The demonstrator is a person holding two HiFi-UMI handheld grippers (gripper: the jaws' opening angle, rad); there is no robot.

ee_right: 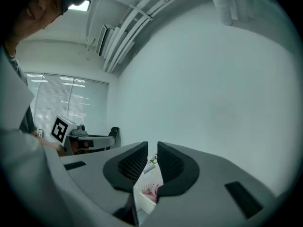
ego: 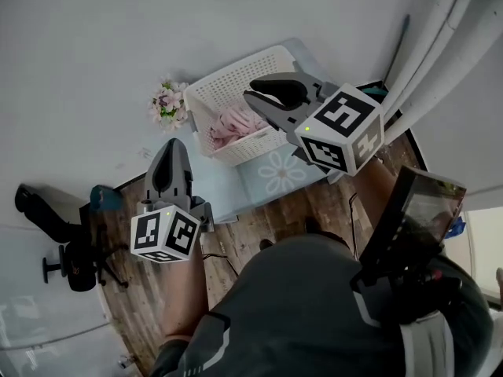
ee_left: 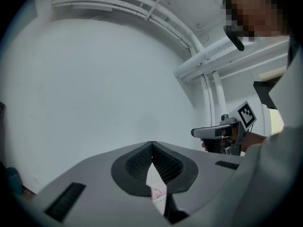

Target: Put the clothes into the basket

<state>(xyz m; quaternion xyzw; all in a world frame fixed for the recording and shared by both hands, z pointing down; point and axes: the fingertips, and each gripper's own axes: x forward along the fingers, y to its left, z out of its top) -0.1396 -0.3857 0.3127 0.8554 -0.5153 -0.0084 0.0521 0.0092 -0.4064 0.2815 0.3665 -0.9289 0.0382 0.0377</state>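
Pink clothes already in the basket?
Yes, the pink clothes lie bunched inside the white basket in the head view.

Head camera: worn high on the person, facing steeply down past the left gripper [ego: 174, 143] and right gripper [ego: 251, 94] to the basket [ego: 236, 93] and floor [ego: 157, 289].

Left gripper camera: close behind its own jaws, facing level at the wall [ee_left: 94, 89]; the right gripper [ee_left: 195, 133] shows at frame right.

Right gripper camera: same mounting; the left gripper [ee_right: 112, 139] shows at frame left.

All three views share the basket [ee_left: 154, 176] [ee_right: 147, 181].
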